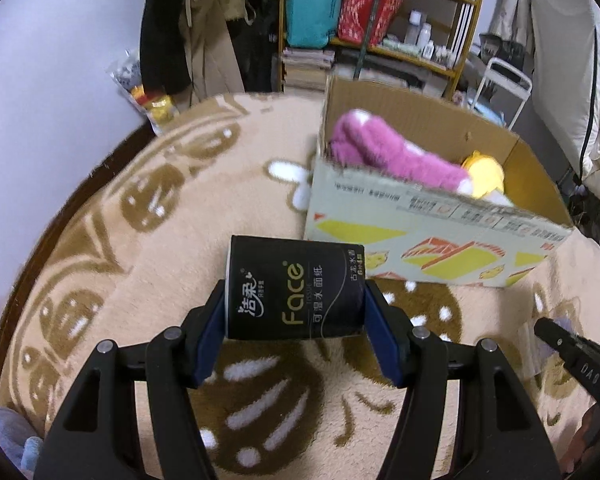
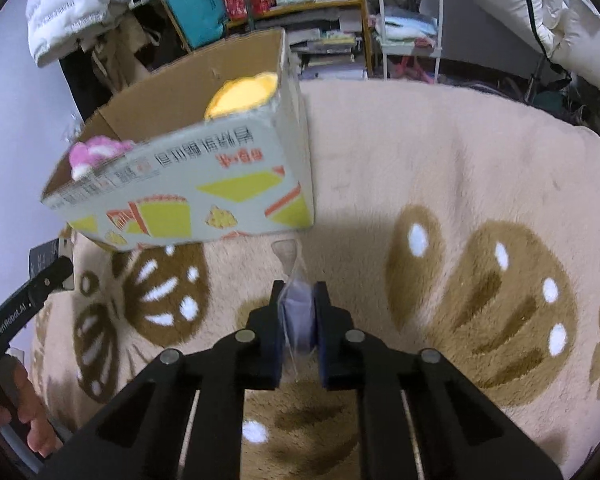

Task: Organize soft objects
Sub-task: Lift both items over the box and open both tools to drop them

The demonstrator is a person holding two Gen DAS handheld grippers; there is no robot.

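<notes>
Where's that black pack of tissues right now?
In the left wrist view, the black tissue pack is clamped in the left gripper, above the patterned blanket, just short of the cardboard box.

Cardboard box (image 1: 428, 240) on patterned blanket (image 1: 140, 260)

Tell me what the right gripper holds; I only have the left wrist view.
Observer: The right gripper is shut on a small clear plastic packet with something pale lilac inside.
Operator: Report where it is relative to the box.
Observer: The packet hangs over the blanket, on the near side of the cardboard box, close to its corner.
Operator: Check that end of the box.
Observer: A yellow plush fills that end and rises above the rim.
</notes>
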